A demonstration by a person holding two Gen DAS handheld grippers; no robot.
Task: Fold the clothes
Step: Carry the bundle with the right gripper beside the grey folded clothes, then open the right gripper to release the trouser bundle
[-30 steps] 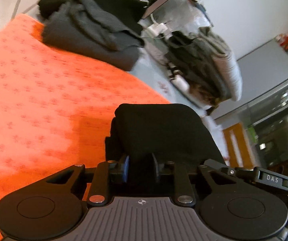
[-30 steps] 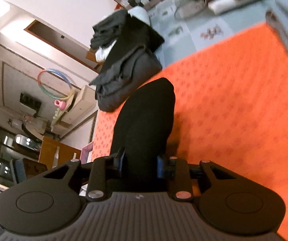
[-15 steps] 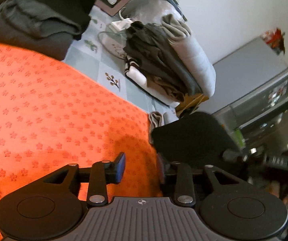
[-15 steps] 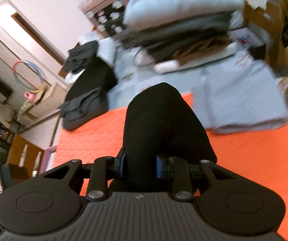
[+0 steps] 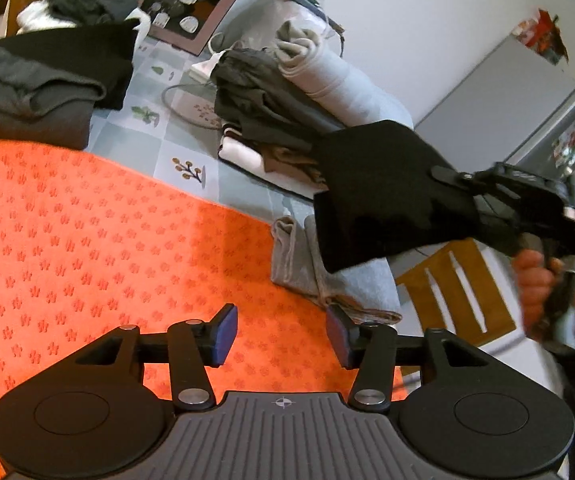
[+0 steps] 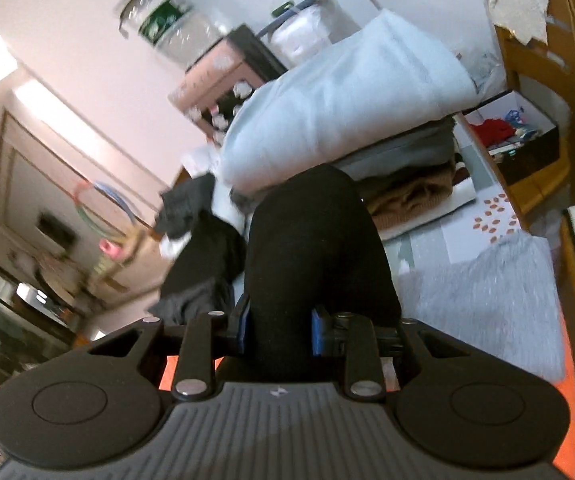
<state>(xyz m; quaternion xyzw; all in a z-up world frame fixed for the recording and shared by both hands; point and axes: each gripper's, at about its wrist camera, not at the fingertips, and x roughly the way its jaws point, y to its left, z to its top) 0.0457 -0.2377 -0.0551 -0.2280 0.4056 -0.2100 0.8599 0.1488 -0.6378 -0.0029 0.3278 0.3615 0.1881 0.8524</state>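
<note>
Two grippers: right gripper [image 6: 278, 330] pinches black garment [image 6: 311, 240], left gripper [image 5: 281, 334] spread (empty) above orange mat [image 5: 87, 240].

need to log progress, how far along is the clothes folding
Done: the black garment looks folded into a compact bundle. In hand: the right gripper clamps it in the air, above the grey folded item beside the orange mat; the left gripper is open and empty. Left: setting it down, then the unfolded dark clothes.

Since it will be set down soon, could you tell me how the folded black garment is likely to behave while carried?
The black garment probably stays bundled: the right claw pinches it and it juts out without drooping. It likely flops open once released, being soft cloth.
</note>
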